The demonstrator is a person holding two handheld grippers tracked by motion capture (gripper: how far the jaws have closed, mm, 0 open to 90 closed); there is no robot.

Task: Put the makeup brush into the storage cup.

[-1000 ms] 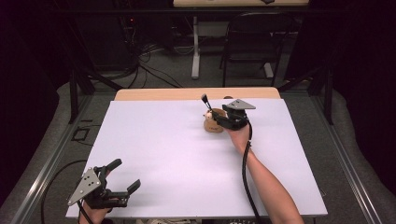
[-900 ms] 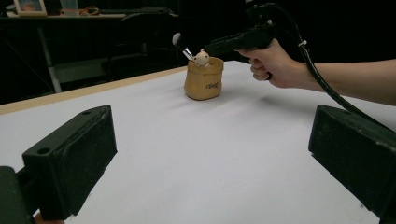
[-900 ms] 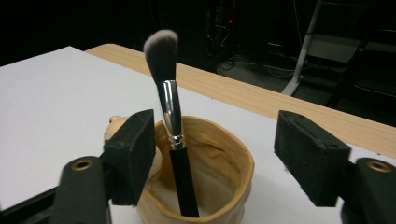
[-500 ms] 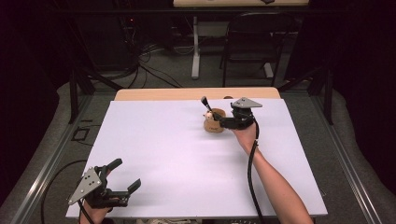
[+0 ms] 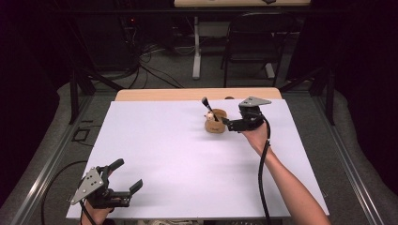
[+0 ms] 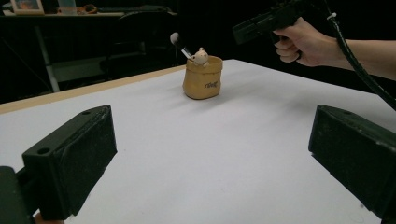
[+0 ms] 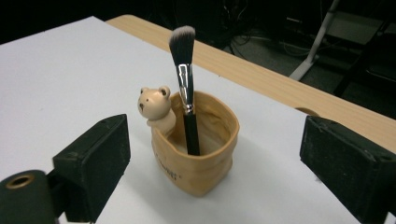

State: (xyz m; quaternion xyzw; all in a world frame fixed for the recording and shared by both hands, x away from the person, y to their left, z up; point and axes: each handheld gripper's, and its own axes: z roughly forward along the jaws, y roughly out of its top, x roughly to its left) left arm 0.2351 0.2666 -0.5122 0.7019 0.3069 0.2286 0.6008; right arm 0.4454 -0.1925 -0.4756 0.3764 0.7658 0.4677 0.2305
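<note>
A tan, sack-shaped holder (image 5: pixel 216 125) with a small bear figure (image 7: pixel 156 109) on its rim stands at the far right of the white table. A black makeup brush (image 5: pixel 209 108) leans in it, bristles up. My right gripper (image 5: pixel 228 123) hovers just right of the holder. Its jaws have just been opening and now stand wide, pressing on nothing. In the right gripper view (image 7: pixel 219 163) the holder (image 7: pixel 201 163) and brush (image 7: pixel 184 79) sit ahead between the jaws, untouched. My left gripper (image 5: pixel 127 174) rests open at the near left corner and looks across at the holder (image 6: pixel 203 79).
A white sheet (image 5: pixel 187 154) covers the table, and a strip of bare wood (image 5: pixel 187 93) shows along the far edge. Beyond it stand a dark chair (image 5: pixel 253 42) and a desk leg, with cables on the floor.
My right gripper has lifted and drawn back to the right from the holder, and its jaws have spread. The brush stays in the holder. The left gripper has kept still.
</note>
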